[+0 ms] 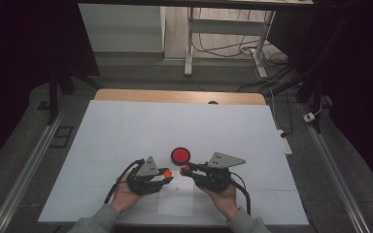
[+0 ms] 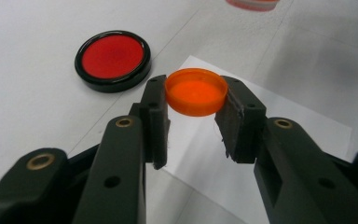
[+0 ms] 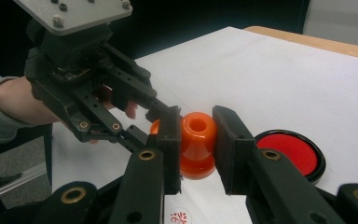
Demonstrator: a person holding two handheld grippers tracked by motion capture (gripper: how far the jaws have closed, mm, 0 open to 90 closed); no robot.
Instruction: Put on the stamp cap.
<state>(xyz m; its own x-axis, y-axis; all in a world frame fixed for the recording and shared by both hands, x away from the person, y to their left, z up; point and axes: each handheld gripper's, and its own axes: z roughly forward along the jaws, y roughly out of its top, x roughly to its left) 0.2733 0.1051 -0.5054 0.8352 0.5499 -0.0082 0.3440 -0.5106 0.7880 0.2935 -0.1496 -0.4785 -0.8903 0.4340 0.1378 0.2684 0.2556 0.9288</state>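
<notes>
1. Stuff I can't read well: from the high view both held pieces are just tiny orange blobs, and the little red mark [image 1: 177, 188] on the paper sheet [image 1: 176, 204] is too small to make out. In the right gripper view that mark [image 3: 179, 217] is cut off at the bottom edge. In the left gripper view there's a pinkish thing [image 2: 251, 3] chopped off at the top edge, can't say what it is.

2. My left gripper [image 2: 196, 95] is clamped nearly all the way down on an orange cap [image 2: 196, 91], pads pressing its rim from both sides, open side of the cap facing up. It's held clear above the paper.

3. My right gripper [image 3: 196, 140] is likewise squeezed shut around an orange bottle [image 3: 197, 144], a small stubby one, gripped at its body with the round mouth facing the camera.

4. View differences: the high view shows the left gripper [image 1: 164, 174] and right gripper [image 1: 187, 169] tips pointing at each other, close but apart, just in front of the red disc [image 1: 180, 155] with the black rim. Only the left gripper view makes it obvious the cap is hollow. The right gripper view shows the cap [image 3: 154, 126] mostly hidden behind my own jaw, just beside the bottle, plus the left hand [image 3: 16, 100] and its sleeve.

5. Everything sits over the white table cover [image 1: 126, 131].
</notes>
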